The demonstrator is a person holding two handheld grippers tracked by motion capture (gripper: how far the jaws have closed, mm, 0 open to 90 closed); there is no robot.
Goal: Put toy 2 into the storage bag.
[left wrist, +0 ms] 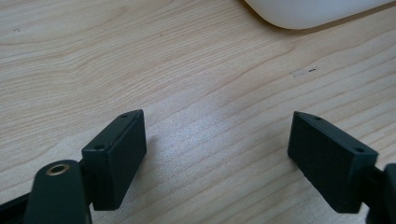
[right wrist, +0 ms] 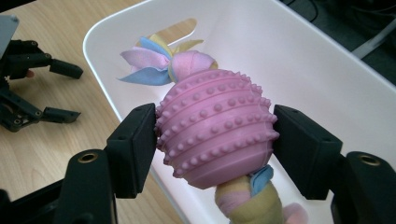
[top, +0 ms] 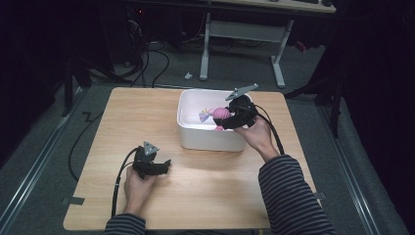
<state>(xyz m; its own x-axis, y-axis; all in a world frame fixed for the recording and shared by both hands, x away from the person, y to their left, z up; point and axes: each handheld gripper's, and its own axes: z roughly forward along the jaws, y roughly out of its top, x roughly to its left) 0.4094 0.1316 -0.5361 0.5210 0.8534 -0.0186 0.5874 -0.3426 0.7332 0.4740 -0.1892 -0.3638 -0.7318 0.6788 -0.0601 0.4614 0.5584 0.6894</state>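
Item-wise: pink studded rubber ball toy (right wrist: pixel 215 128) on a soft pastel fabric rope, likely light, squashy and grippy, clamped at its widest girth by the right gripper (right wrist: pixel 214 140) over the white bin (right wrist: pixel 299 60); left gripper (left wrist: pixel 217 154) open, empty.

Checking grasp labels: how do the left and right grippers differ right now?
The left gripper is open with nothing between its jaws; the right gripper is shut on the pink toy. The left sits low over the bare table; the right is above the white bin. Both are black, two-jawed and hand-held.
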